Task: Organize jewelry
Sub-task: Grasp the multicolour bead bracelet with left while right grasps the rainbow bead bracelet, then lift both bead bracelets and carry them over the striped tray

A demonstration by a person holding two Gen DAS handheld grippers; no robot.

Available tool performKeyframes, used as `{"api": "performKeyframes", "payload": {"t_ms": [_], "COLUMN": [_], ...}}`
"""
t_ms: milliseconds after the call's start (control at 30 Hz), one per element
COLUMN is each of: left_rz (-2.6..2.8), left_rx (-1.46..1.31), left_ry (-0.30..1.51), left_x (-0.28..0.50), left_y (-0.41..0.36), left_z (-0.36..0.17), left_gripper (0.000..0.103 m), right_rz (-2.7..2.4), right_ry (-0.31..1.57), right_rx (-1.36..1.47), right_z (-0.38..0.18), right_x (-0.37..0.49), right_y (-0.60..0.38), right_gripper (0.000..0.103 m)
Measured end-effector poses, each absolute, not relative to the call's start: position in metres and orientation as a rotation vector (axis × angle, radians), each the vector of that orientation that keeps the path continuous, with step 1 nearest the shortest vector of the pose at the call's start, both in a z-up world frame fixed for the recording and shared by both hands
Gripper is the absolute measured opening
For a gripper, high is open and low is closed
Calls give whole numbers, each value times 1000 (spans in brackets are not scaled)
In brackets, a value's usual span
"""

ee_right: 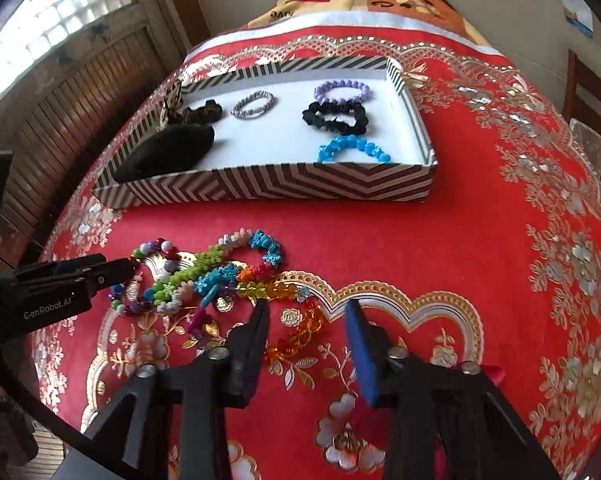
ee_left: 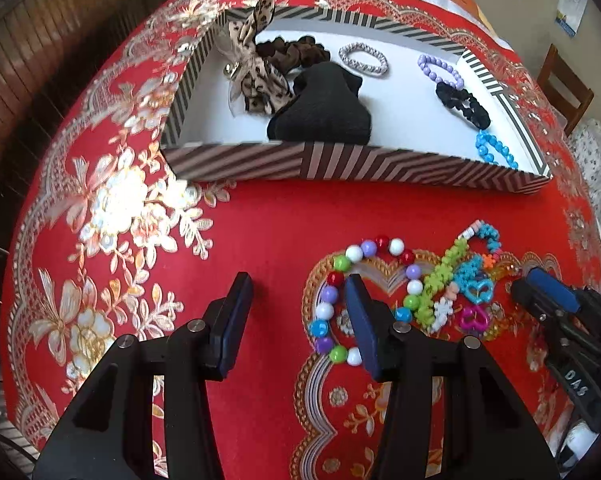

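A heap of loose jewelry lies on the red cloth in front of a striped box [ee_left: 340,164] [ee_right: 260,184]. My left gripper [ee_left: 297,278] [ee_right: 124,266] is open. Its right finger [ee_left: 358,308] stands inside the ring of a multicolour bead bracelet [ee_left: 325,310] [ee_right: 156,246], whose left side lies between the jaws. My right gripper [ee_right: 307,304] [ee_left: 548,292] is open too, low over the cloth. An orange bead bracelet [ee_right: 300,332] lies between its fingers, apart from the pads. A green flower bracelet [ee_left: 440,276] [ee_right: 192,270] and teal and heart pieces [ee_left: 476,290] lie between the two grippers.
The box holds a leopard bow [ee_left: 252,68], brown scrunchie [ee_left: 300,50], black hair piece [ee_left: 324,108], silver band [ee_right: 252,105], purple beads [ee_right: 342,89], black scrunchie [ee_right: 336,118] and blue beads [ee_right: 352,148]. A wooden chair [ee_left: 564,88] stands right; the cloth drops off at left.
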State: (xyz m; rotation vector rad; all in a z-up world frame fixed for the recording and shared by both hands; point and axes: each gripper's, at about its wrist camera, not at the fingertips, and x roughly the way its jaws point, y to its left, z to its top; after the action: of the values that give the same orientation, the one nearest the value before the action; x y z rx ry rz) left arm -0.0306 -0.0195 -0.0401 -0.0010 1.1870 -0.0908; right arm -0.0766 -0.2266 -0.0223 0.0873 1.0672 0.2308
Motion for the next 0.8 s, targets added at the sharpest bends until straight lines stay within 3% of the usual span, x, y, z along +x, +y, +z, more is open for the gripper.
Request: {"api": "performKeyframes", "payload": {"t_ms": [67,133,200,233,800], "left_rz": [-96,-88,-96,-109,-175], "left_rx": [17,36,51,43,-31], "left_ry": [1187,1166,1155,1163,1091], "left_x": [-28,-28,-27,-26,-36], "left_y": [-24,-26,-27,-27,-6], "left_z": [-41,-40,-40,-40,25], "left_gripper": [46,35,11,9,8], "right_rz": [226,219,219,223,338], "right_ry": [1072,1047,1031,1027,885], "right_rx": [54,3,-19,-8,156], "right_z": [-26,-27,-28,-28,54], "right_x": [-75,-76,-76,-76,-88], "right_y": [-223,-219,-217,-219,-233], "right_gripper": [24,16,9,9,8]}}
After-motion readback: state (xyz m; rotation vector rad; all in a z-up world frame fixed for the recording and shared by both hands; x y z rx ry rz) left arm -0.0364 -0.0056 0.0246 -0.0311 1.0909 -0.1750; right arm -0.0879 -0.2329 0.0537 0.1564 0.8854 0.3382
